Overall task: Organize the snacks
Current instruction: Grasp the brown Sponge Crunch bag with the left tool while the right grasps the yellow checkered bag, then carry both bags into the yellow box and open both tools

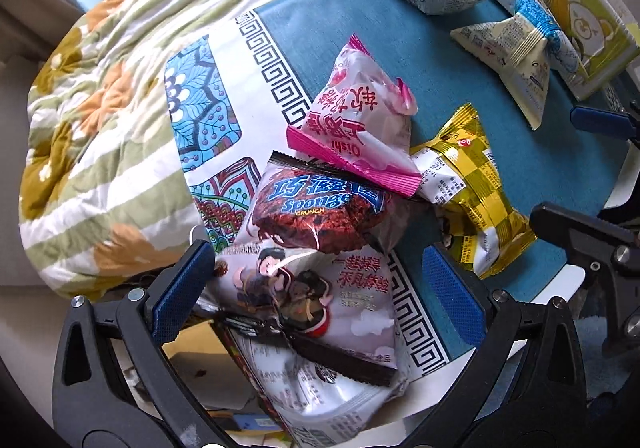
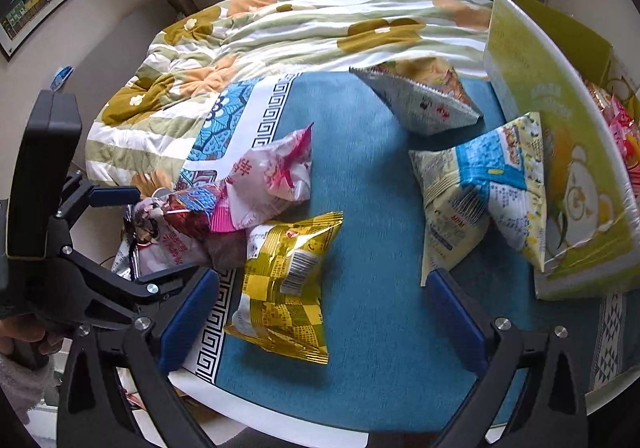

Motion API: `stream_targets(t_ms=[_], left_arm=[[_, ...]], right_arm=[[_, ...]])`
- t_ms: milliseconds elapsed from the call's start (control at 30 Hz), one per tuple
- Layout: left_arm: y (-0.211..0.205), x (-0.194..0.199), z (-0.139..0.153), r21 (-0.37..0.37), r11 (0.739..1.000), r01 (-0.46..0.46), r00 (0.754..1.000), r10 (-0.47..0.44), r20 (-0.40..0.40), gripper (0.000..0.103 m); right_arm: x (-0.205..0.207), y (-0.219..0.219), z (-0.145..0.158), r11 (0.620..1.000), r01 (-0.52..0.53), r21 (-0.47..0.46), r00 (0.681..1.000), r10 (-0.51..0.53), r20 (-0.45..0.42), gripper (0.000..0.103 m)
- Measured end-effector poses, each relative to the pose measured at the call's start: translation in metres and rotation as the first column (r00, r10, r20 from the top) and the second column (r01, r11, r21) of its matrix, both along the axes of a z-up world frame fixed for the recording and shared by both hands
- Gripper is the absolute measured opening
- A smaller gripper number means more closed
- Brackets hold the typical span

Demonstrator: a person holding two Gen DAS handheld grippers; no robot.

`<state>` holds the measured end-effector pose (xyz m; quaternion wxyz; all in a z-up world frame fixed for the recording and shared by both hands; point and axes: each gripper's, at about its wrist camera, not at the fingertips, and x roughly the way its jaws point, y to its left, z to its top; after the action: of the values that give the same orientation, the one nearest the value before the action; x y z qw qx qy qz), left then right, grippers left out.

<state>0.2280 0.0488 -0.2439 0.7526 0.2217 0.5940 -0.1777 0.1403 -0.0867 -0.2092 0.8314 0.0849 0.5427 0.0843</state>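
Hovering wide open: left gripper (image 1: 316, 288) straddling the pale cartoon-printed snack bag (image 1: 320, 296) at the worktop's (image 2: 372, 176) near-left edge; right gripper (image 2: 320, 308) empty, alone revealing red packets (image 2: 622, 128) inside the far-right green cardboard box (image 2: 560, 152).

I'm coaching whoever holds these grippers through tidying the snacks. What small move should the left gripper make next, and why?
Probably close the left gripper on the white cartoon-printed packet. Its blue pads already stand open on either side of that packet, which lies at the table edge under the Sponge Crunch bag. The right gripper hangs open over the blue cloth, holding nothing, and the green box waits on the right.
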Motion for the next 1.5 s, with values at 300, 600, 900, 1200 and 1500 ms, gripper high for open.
stream_targets(t_ms=[300, 600, 900, 1200, 1500], left_arm=[[-0.001, 0.017, -0.030, 0.041, 0.999, 0.016, 0.999, -0.014, -0.038, 0.098], [-0.002, 0.027, -0.034, -0.015, 0.999, 0.034, 0.998, -0.035, -0.052, 0.078], [0.006, 0.035, -0.028, -0.046, 0.999, -0.028, 0.998, 0.025, -0.059, 0.067], [0.009, 0.030, -0.017, -0.081, 0.995, -0.057, 0.997, 0.053, -0.048, 0.067], [0.013, 0.011, 0.022, -0.148, 0.983, -0.105, 0.994, 0.106, 0.000, 0.067]], right_arm=[[0.010, 0.010, -0.033, 1.000, 0.004, 0.014, 0.998, -0.003, -0.069, 0.102], [0.018, 0.016, -0.051, 1.000, 0.002, 0.023, 0.993, 0.001, -0.122, 0.086], [0.025, 0.018, -0.059, 1.000, -0.013, -0.003, 0.990, 0.012, -0.142, 0.066], [0.028, 0.021, -0.057, 0.998, -0.047, -0.045, 0.992, 0.042, -0.116, 0.039], [0.019, 0.014, -0.027, 0.998, -0.048, -0.046, 0.997, 0.045, -0.063, 0.037]])
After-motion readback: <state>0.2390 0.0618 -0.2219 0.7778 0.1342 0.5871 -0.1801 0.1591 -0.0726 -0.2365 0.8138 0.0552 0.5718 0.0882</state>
